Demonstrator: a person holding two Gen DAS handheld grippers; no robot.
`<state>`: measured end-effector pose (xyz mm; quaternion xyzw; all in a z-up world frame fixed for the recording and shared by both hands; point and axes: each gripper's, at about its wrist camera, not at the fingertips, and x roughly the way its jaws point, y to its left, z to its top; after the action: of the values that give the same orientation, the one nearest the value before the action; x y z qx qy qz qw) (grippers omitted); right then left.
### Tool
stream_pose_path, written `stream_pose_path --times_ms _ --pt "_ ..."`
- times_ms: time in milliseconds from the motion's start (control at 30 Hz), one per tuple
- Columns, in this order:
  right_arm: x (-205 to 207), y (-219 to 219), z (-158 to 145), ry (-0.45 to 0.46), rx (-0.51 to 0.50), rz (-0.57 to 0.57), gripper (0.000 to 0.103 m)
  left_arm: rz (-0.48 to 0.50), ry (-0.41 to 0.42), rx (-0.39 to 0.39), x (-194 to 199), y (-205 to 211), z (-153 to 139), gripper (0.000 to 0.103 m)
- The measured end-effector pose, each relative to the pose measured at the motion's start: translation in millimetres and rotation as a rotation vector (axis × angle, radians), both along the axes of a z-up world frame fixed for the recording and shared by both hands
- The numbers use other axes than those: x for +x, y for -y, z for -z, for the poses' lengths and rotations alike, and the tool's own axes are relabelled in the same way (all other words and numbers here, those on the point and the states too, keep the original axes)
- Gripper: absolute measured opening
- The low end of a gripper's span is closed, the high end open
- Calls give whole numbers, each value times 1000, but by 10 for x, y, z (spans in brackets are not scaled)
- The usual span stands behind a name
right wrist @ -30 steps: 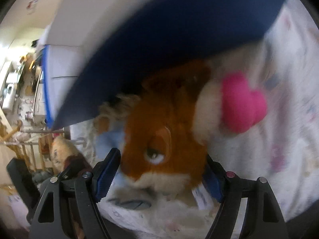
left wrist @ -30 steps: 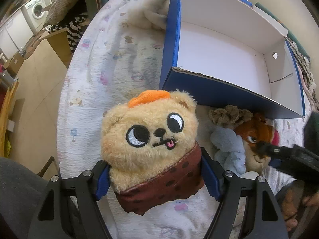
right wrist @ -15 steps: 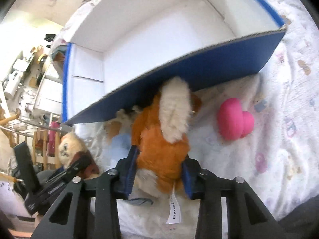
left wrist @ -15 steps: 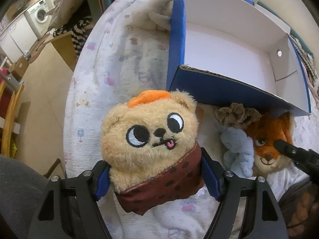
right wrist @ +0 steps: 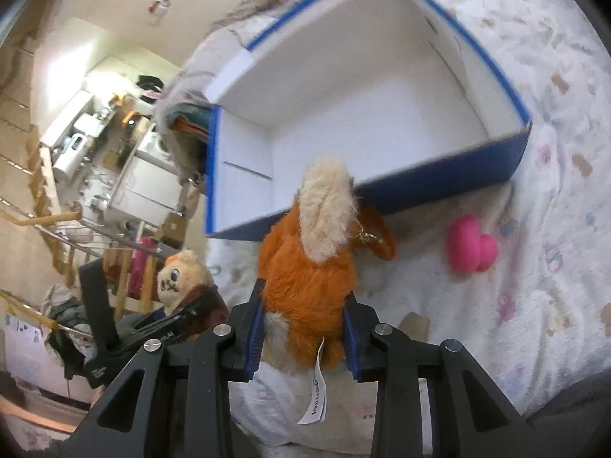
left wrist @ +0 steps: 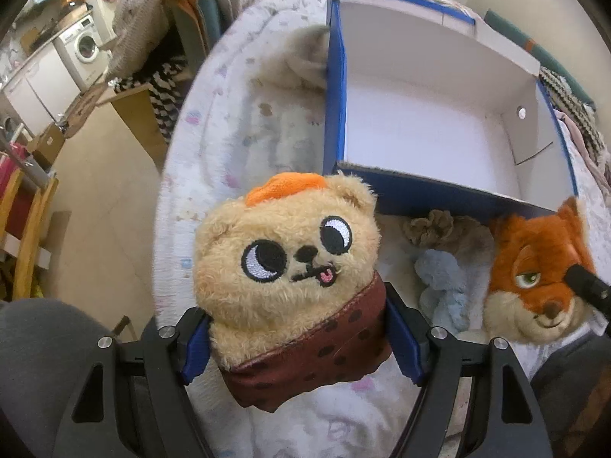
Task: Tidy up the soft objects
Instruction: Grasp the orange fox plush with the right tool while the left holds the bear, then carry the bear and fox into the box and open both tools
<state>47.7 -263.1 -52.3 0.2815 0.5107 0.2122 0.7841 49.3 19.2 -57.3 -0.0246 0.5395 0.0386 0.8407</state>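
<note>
My left gripper [left wrist: 299,347] is shut on a tan bear plush [left wrist: 290,263] with an orange cap and brown spotted scarf, held above the bed. My right gripper [right wrist: 303,328] is shut on an orange fox plush [right wrist: 305,267] with a cream tail, lifted in front of the box; the fox's face shows in the left wrist view [left wrist: 534,278]. A blue box with a white inside [left wrist: 431,126] lies open on the bed, also in the right wrist view [right wrist: 382,114]. A pink heart plush [right wrist: 471,246], a light blue plush [left wrist: 443,286] and a brown scrunchie [left wrist: 431,225] lie by the box.
The bed has a white printed cover [right wrist: 553,229]. Its left edge drops to a tiled floor [left wrist: 95,191]. A washing machine [left wrist: 86,44] and wooden racks [left wrist: 23,229] stand further left. Blankets [left wrist: 573,91] pile up behind the box.
The right gripper has lifted the fox plush up off the bed, level with the box's near wall. The left gripper, still holding the bear, has risen and drawn back a little.
</note>
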Motion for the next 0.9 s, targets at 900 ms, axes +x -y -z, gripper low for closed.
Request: stream_pose_path --times_ms 900 --pt "1246 284 -444 100 -21 32 36 91 53 16 1506 629 -578 75"
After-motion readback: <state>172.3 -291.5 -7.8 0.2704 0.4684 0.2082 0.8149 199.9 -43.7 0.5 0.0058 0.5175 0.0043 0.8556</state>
